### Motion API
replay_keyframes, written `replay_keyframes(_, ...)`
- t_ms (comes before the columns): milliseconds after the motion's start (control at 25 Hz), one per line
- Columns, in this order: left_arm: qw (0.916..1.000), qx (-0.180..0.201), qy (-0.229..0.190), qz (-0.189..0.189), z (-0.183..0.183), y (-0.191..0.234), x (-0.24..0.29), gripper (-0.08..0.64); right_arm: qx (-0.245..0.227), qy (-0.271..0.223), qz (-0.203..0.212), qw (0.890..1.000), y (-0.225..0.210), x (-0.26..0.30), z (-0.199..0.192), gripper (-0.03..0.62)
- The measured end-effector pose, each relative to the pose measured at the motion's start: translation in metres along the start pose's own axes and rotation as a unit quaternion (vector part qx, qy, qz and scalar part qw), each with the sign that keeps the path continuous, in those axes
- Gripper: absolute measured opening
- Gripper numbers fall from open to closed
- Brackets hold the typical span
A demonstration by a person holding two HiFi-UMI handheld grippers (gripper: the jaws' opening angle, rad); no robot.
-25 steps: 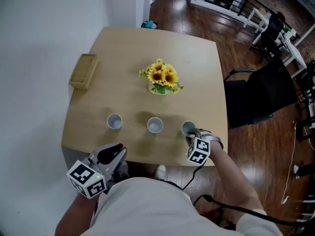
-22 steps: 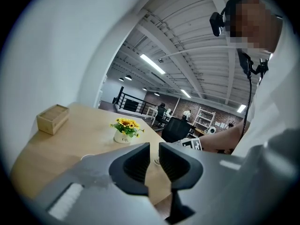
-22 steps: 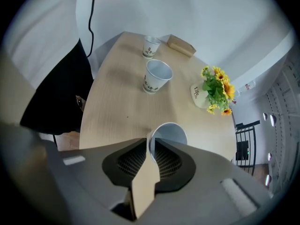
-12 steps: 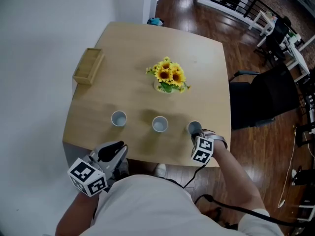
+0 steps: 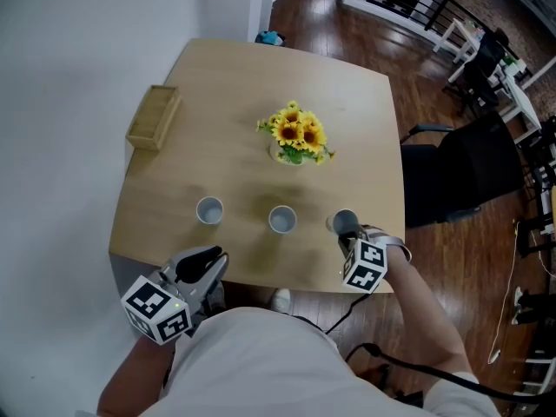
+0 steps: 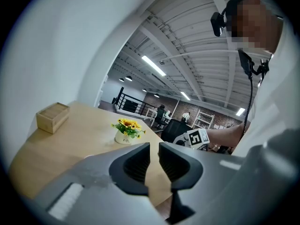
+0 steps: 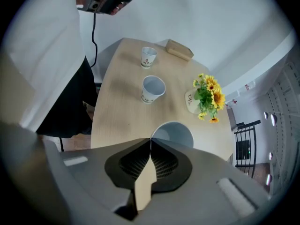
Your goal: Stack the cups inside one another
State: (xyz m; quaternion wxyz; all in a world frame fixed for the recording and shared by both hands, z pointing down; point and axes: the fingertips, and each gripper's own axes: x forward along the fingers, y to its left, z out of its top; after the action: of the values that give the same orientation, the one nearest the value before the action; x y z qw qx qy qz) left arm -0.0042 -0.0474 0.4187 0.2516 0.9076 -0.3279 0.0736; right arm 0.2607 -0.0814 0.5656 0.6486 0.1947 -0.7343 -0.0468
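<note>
Our right claw (image 7: 150, 142) pinches the rim of the cup (image 7: 176, 134) at the near-right corner of the desk (image 5: 234, 102). Our left claw (image 6: 153, 156) hangs released, empty. So thin a grip could let the cup slip floorward.

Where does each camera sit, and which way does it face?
Head view: on the head, facing down at the table; left tongs, right tongs show.
Left gripper view: on the left tongs, facing across the table; right forearm shows.
Right gripper view: on the right tongs, facing the cup they pinch; torso shows.
All show flowers.
</note>
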Motion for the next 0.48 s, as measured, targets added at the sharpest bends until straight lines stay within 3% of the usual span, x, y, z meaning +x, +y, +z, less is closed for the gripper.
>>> replay_keyframes(280,1.0000,0.002,-0.004,-0.008,0.001,0.006,-0.004,0.067,-0.020,-0.041,-0.014,0.999,-0.009,-0.033,0.055,0.015)
replay_keyframes(480,0.9999,0.000,-0.007,-0.009,0.002,0.011,-0.011,0.067,-0.039,-0.062,-0.001,0.997,-0.006,-0.040,0.093,0.015)
